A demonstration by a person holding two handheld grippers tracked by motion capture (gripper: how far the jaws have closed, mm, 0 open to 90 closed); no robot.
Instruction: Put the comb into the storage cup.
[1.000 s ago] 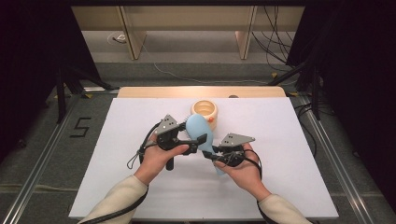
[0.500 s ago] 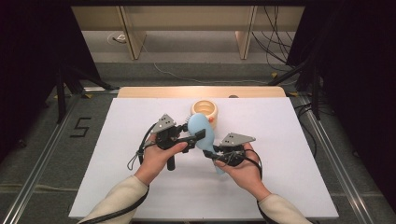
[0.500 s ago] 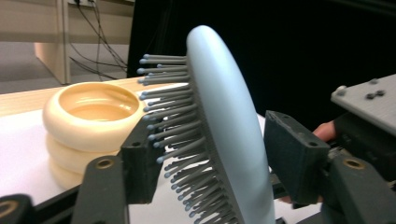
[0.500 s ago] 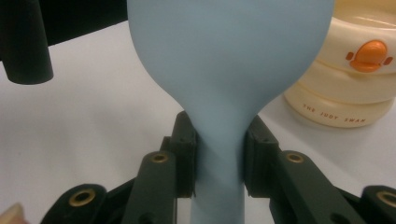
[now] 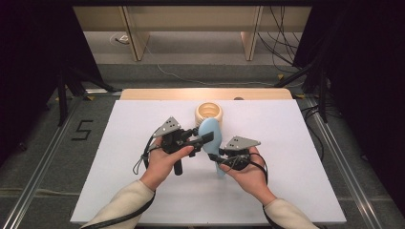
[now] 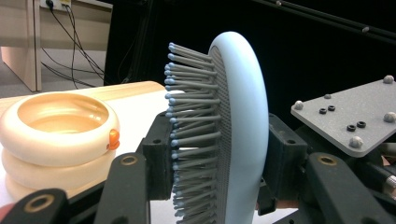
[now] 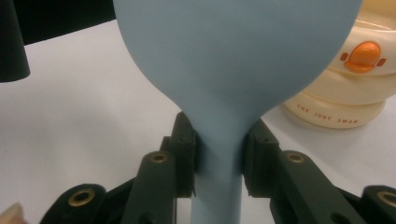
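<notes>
Two grippers are closed on one pale blue hairbrush point(image 5: 210, 135), which is held above the white table point(image 5: 119, 143) near its middle. In the high view the left gripper point(image 5: 206, 138) is seen at about nine o'clock of the brush head, the right gripper point(image 5: 215, 157) at about five o'clock of it, low on the neck. The handle runs down from the head toward six o'clock, past the right hand point(image 5: 246, 172).

In the left gripper view the brush head point(image 6: 240, 135) is seen edge-on and upright. Its grey bristles point(image 6: 191, 121) point toward nine o'clock. One jaw is pressed against the bristle tips, the other against the smooth blue back; the jaws have just been closing, with the head between them.

In the right gripper view the neck point(image 7: 219, 158) is clamped narrowly between both pads, one at each side, and the rounded back of the head is seen rising toward twelve o'clock.

A cream ringed container point(image 5: 208, 113) stands on the table at twelve o'clock of the brush, just beyond it. Stacked rings and an open top are seen in the left gripper view point(image 6: 56, 140), and an orange clasp point(image 7: 364, 56) on its side in the right gripper view. Whether the brush touches the container cannot be told.
</notes>
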